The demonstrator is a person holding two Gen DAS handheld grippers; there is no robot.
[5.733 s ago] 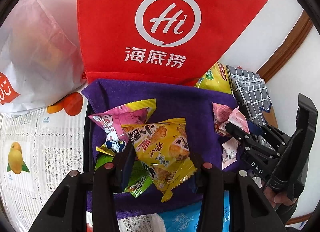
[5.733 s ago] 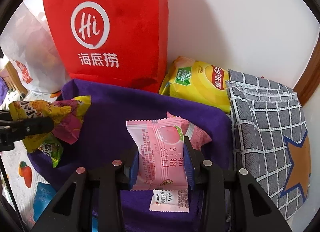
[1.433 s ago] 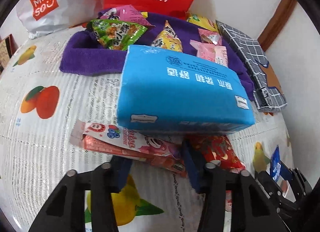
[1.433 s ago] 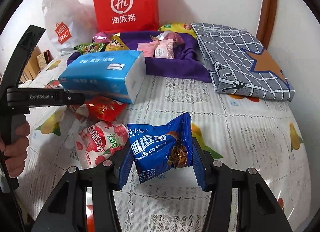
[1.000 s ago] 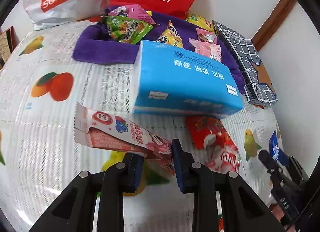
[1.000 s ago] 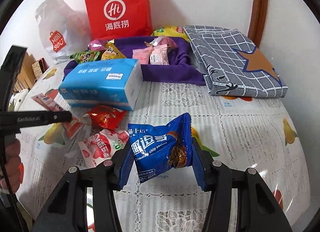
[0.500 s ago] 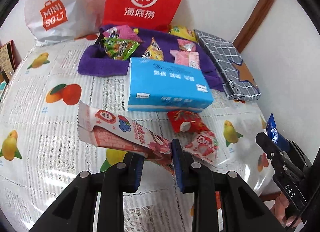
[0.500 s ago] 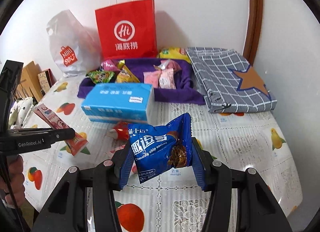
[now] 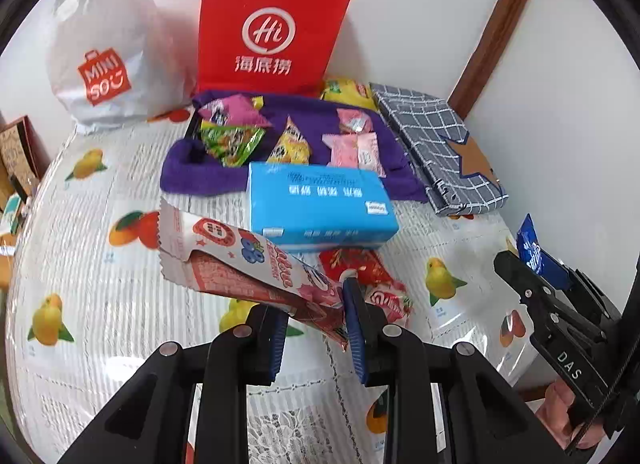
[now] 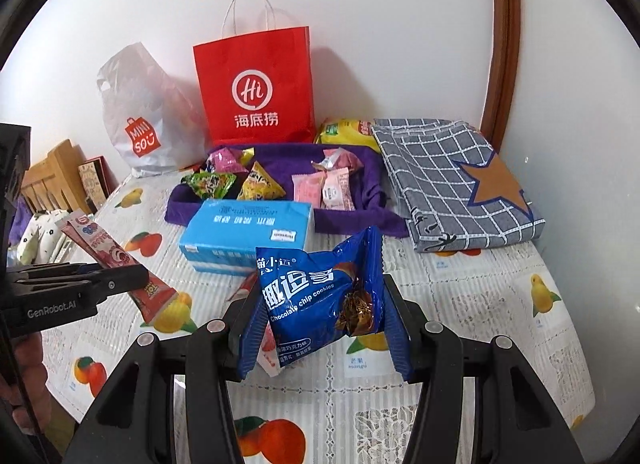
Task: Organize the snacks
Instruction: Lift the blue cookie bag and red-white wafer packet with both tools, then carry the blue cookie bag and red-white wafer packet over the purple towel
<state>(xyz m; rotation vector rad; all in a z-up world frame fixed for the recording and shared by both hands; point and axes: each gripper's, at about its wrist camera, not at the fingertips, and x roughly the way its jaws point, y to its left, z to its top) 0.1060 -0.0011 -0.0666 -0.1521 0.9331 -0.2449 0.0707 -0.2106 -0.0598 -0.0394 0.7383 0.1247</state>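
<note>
My left gripper (image 9: 314,316) is shut on a long pink and red snack packet (image 9: 248,264), held above the table; it also shows in the right wrist view (image 10: 116,260). My right gripper (image 10: 320,328) is shut on a blue chocolate chip cookie bag (image 10: 320,296), seen at the right edge of the left wrist view (image 9: 536,256). A purple cloth-lined tray (image 9: 184,168) at the back holds several snacks: green (image 9: 232,142), yellow (image 9: 290,146) and pink packets (image 9: 352,148). Two red snack packets (image 9: 360,268) lie on the table by the tissue pack.
A blue tissue pack (image 9: 320,204) lies in front of the tray. A red paper bag (image 9: 272,32) and a white Miniso bag (image 9: 108,64) stand against the wall. A yellow chip bag (image 10: 344,130) and folded grey checked cloth (image 10: 460,180) sit at the right.
Both grippers have risen and pulled back from the table, each still holding its packet. More of the room shows.
</note>
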